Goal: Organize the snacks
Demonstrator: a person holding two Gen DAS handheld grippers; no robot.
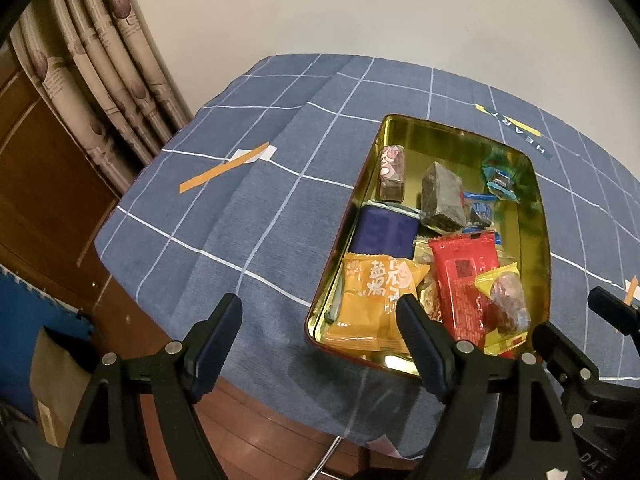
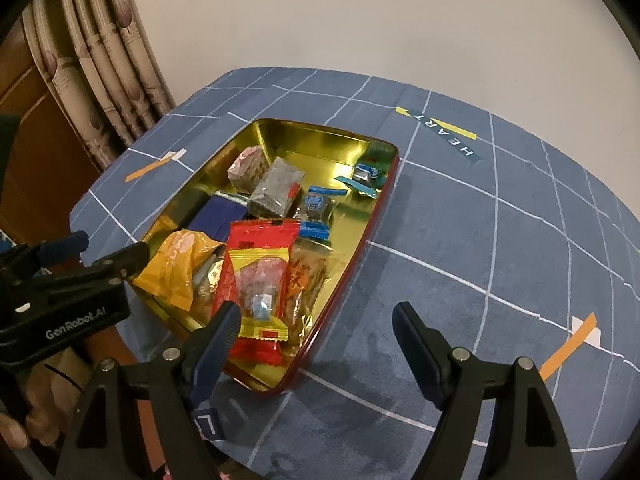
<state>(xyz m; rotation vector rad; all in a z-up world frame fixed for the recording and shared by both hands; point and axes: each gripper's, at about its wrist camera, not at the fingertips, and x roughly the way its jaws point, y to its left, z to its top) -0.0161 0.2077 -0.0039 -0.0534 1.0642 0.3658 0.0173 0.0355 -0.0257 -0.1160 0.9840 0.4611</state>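
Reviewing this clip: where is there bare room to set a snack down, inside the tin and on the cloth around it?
Inside the tin, the far end is bare gold floor, bordered by the back wall and the brown wrapped blocks. The near half is crowded: orange packet, red packet and yellow-edged candy overlap. The blue checked tablecloth lies bare on both sides of the tin.

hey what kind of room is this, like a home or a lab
Most likely a room in a home. A patterned curtain hangs beside wood panelling, and a gold-lined snack tin sits on a blue checked tablecloth.
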